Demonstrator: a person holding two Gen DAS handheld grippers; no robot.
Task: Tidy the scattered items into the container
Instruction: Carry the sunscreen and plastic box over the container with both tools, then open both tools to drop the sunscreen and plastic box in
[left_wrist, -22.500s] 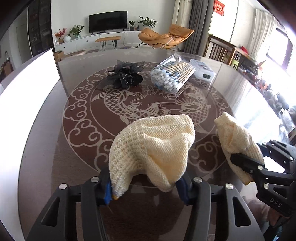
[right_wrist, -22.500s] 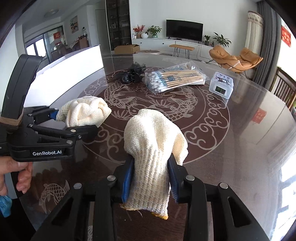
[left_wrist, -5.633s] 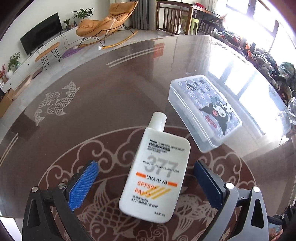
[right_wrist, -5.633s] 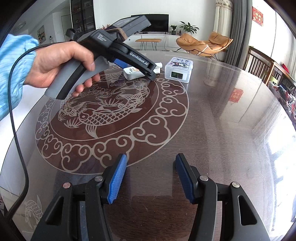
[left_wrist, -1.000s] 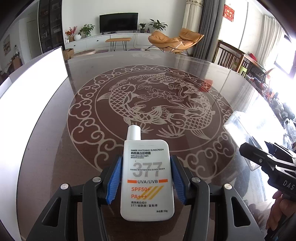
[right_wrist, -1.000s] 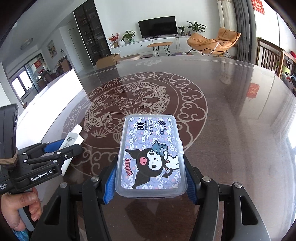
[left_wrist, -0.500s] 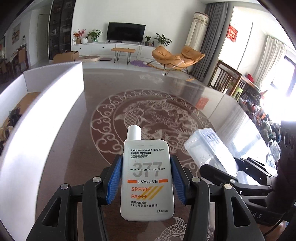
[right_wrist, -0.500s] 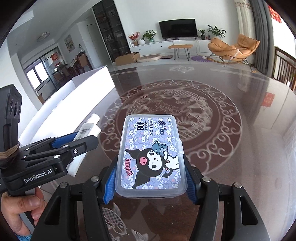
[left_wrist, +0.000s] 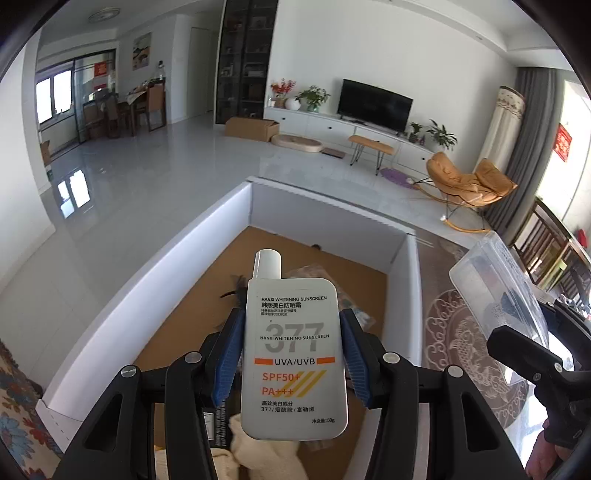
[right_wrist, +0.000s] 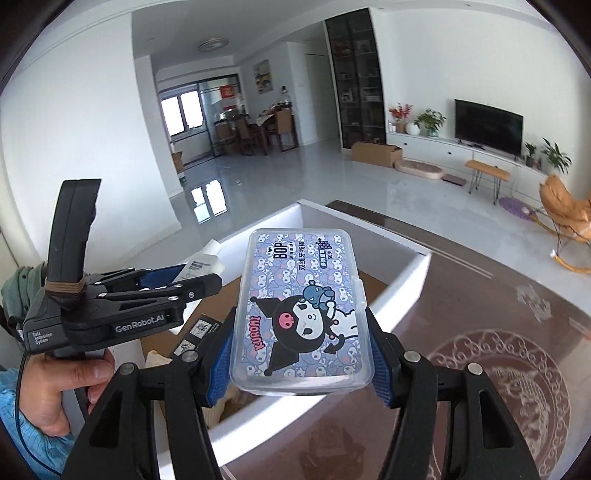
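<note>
Sunscreen bottle clamped in left tongs, floss case in right tongs, above box.

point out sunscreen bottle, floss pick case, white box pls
sunscreen bottle (left_wrist: 293, 354): left wrist view, front label, between the blue pads.
floss pick case (right_wrist: 301, 310): right wrist view, printed lid at the cartoon figure.
white box (left_wrist: 325, 210): left wrist view, inner face of its far wall.
</note>
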